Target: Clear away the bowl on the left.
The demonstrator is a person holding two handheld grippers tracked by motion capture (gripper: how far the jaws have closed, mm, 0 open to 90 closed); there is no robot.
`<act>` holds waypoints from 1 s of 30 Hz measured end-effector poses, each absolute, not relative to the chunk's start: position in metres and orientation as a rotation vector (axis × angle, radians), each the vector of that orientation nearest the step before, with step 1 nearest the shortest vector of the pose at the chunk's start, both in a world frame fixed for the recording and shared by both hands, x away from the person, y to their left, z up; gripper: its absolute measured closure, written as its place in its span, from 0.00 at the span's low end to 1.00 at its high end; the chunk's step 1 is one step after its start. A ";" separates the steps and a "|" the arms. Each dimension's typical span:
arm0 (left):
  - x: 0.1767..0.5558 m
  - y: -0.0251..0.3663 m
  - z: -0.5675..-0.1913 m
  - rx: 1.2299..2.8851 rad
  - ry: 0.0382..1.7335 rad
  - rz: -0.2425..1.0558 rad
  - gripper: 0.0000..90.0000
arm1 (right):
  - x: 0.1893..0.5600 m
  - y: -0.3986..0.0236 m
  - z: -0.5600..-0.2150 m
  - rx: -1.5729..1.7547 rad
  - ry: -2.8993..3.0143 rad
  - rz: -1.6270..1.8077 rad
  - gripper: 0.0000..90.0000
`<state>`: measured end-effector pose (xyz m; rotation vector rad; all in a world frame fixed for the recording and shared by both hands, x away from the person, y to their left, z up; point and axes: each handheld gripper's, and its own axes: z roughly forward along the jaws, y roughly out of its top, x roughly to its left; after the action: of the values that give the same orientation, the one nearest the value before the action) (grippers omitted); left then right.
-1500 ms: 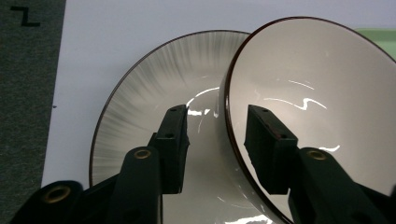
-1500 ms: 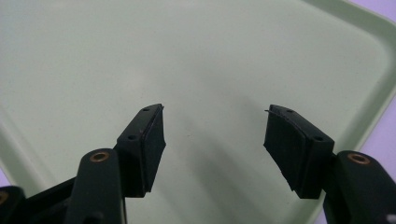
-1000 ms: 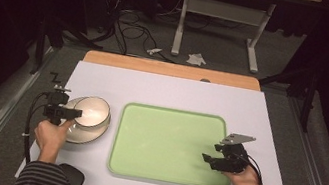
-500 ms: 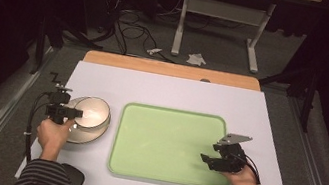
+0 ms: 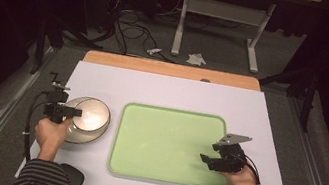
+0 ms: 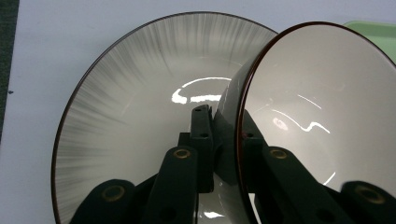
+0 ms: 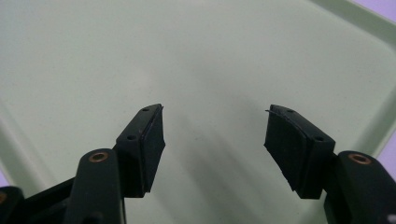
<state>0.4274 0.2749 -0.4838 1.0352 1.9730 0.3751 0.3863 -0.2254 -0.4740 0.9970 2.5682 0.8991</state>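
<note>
Bowl (image 6: 322, 116) stands on a plate (image 6: 140, 107) at the worktop's (image 5: 177, 92) left side, beside the green tray (image 5: 169, 144). Left gripper (image 6: 224, 144) has just closed, pinching the bowl's rim, one jaw inside, one outside. Right gripper (image 7: 215, 140) hangs over the tray, jaws spread, nothing between them.
</note>
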 end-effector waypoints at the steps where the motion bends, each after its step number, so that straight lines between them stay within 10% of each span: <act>1: 0.427 0.275 -0.483 1.036 1.970 0.377 0.91 | 0.386 -0.225 -0.474 1.002 2.563 0.903 0.43; 30: 0.411 0.220 -0.432 1.165 1.717 0.272 0.91 | 0.386 -0.229 -0.475 1.017 2.569 0.889 0.43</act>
<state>0.4105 0.2200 -0.4323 1.1654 1.7174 0.2718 0.3856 -0.2292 -0.4745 1.0167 2.5689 0.8894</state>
